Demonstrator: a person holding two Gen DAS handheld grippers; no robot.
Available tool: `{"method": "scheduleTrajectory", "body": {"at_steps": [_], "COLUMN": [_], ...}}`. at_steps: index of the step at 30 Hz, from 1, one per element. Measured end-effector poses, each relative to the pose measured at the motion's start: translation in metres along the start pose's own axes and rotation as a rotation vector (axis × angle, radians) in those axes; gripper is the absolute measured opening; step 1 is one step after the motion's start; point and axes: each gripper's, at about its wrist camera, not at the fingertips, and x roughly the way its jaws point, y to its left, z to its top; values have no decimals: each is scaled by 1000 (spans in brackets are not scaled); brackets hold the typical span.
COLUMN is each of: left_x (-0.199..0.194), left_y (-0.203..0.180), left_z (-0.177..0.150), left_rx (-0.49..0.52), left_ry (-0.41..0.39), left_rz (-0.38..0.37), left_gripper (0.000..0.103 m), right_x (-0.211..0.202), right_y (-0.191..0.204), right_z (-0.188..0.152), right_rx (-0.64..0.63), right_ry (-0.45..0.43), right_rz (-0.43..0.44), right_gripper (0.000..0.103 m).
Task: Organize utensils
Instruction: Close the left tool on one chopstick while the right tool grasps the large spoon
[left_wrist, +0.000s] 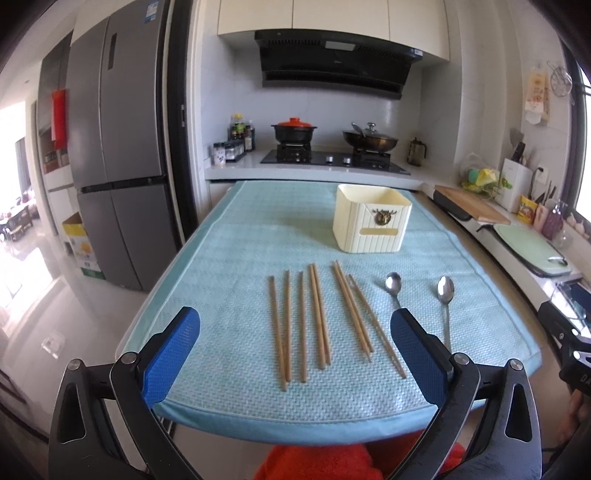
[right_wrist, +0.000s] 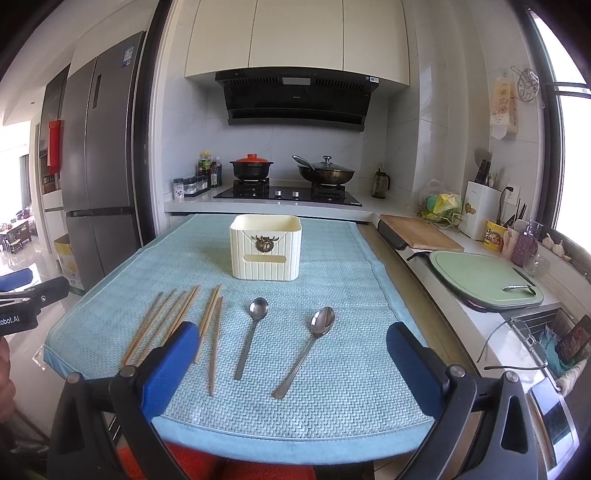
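Jaws of the left gripper (left_wrist: 295, 341) and right gripper (right_wrist: 291, 349) stand wide apart, empty. Chopsticks (left_wrist: 317, 317) and two spoons (right_wrist: 255, 328) lie along the mat's (right_wrist: 351, 369) near edge; the holder (right_wrist: 266, 247) stands toward its far edge.

Home kitchen: gas hob (right_wrist: 286, 193) with pots, range hood (right_wrist: 297, 98), tall fridge (left_wrist: 118, 147), cutting boards.

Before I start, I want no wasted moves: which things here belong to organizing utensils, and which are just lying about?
Job:
wooden chopsticks
two steel spoons
cream ribbed plastic holder box

Lying about:
green plastic cutting board
wooden cutting board
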Motion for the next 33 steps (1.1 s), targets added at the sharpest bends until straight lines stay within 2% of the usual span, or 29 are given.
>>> {"method": "scheduleTrajectory", "body": {"at_steps": [4, 10, 14, 19, 22, 24, 28, 33], "left_x": [31, 92, 136, 184, 209, 224, 247, 268], "left_y": [11, 31, 39, 48, 53, 57, 58, 63], "left_z": [-2, -10, -14, -14, -13, -14, -17, -22], "left_rx": [-9, -9, -17, -45, -75, -87, -74, -69], "left_ry": [53, 149, 228, 289, 325, 343, 376, 421], "left_rz": [12, 55, 38, 30, 34, 35, 65, 91], "left_gripper": [103, 103, 103, 103, 103, 103, 103, 103], "right_x": [28, 84, 115, 144, 164, 179, 206, 239], "right_y": [-5, -21, -28, -36, -42, -47, -50, -46], "right_z": [-6, -24, -35, -38, -37, -39, -41, -47], "right_rx": [10, 51, 78, 122, 158, 186, 237, 219], "right_ry": [38, 154, 227, 262, 278, 302, 349, 416], "right_rz": [3, -25, -25, -11, -20, -27, -19, -49], "right_gripper": [103, 103, 103, 102, 94, 85, 84, 84]}}
